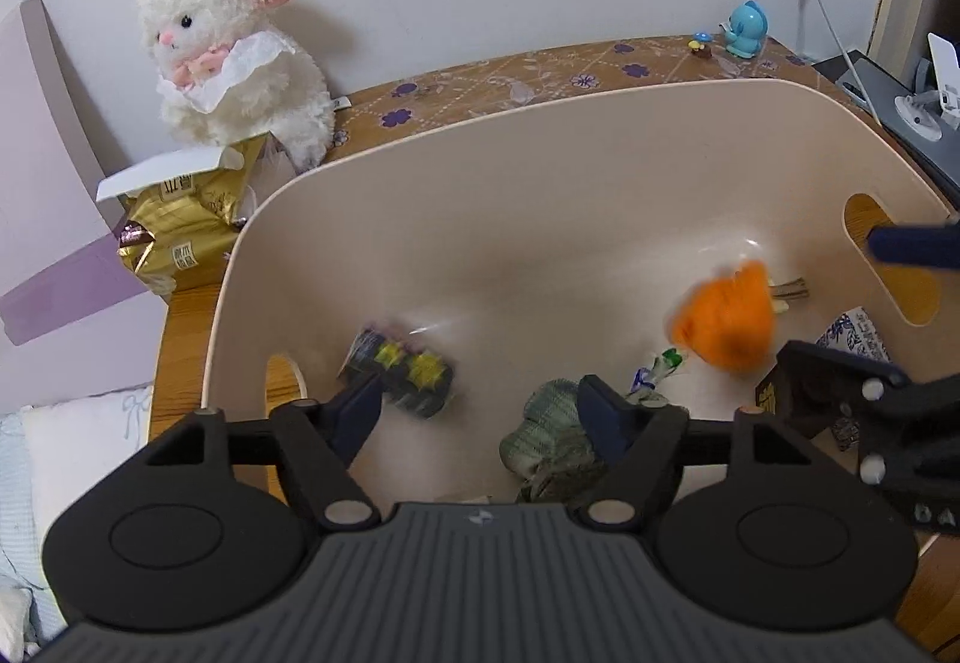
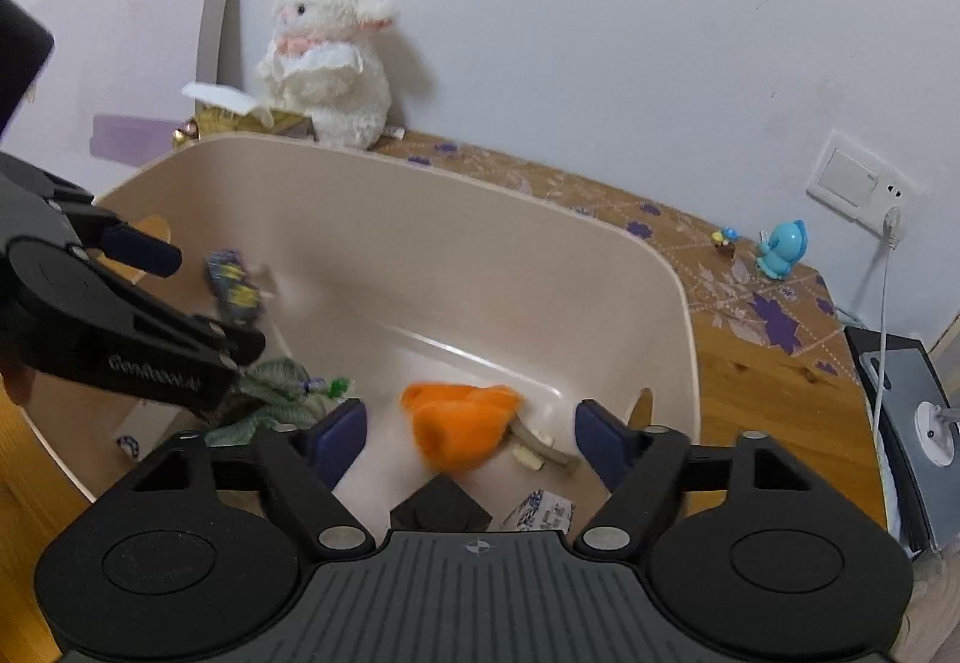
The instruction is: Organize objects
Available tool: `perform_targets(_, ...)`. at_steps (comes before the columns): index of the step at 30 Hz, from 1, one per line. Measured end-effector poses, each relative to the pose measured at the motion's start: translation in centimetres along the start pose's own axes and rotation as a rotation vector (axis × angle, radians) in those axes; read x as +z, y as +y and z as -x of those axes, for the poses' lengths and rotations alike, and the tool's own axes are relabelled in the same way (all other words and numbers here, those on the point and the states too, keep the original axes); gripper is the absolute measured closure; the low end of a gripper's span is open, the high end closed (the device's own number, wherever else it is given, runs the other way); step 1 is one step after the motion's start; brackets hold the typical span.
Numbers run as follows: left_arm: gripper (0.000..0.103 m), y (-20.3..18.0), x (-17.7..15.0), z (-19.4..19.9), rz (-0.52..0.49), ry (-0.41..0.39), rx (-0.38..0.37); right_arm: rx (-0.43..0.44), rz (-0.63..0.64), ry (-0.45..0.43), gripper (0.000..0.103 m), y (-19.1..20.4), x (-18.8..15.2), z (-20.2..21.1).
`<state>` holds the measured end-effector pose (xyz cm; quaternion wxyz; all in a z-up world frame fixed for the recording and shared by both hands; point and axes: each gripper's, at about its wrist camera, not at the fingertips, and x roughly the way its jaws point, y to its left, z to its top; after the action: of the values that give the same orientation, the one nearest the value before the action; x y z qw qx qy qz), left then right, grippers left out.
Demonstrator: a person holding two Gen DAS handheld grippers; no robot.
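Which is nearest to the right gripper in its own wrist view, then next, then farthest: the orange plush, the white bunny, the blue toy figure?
From the right gripper:
1. Orange plush, between the fingers, inside the bin.
2. Blue toy figure, on the table to the right.
3. White bunny, at the wall, beyond the bin.

One beige bin [image 1: 540, 171], one white plush rabbit [image 1: 234, 45], one orange plush [image 1: 726, 315], two small figurines [image 1: 747, 30].

Both wrist cameras look closely down into the same beige bin [image 1: 540, 171].
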<state>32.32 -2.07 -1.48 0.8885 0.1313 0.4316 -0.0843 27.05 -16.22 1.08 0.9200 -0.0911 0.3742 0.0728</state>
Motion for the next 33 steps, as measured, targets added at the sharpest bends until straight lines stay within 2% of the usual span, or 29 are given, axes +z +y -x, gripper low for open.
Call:
perform_targets(2,0.016,-0.1,0.1,0.2,-0.003,-0.013,0.02,0.0,-0.012,0.002,0.018,-0.2,0.2,0.3)
perform_targets(5,0.016,0.3,0.2,0.6,0.016,-0.024,0.016,-0.01,-0.028,-0.009,0.005,-0.4,0.3,0.9)
perform_targets(14,0.007,0.2,0.0,3.5,0.027,-0.102,0.0,-0.019,-0.083,-0.064,0.001,-1.3,0.3,3.6)
perform_targets(18,0.006,0.1,-0.3,5.1,0.017,-0.139,0.015,-0.03,-0.089,-0.098,0.001,-1.1,0.1,5.3)
perform_targets(33,0.006,0.6,-2.9,12.5,0.08,-0.253,0.059,-0.038,-0.142,-0.212,0.0,-0.4,-1.3,12.7)
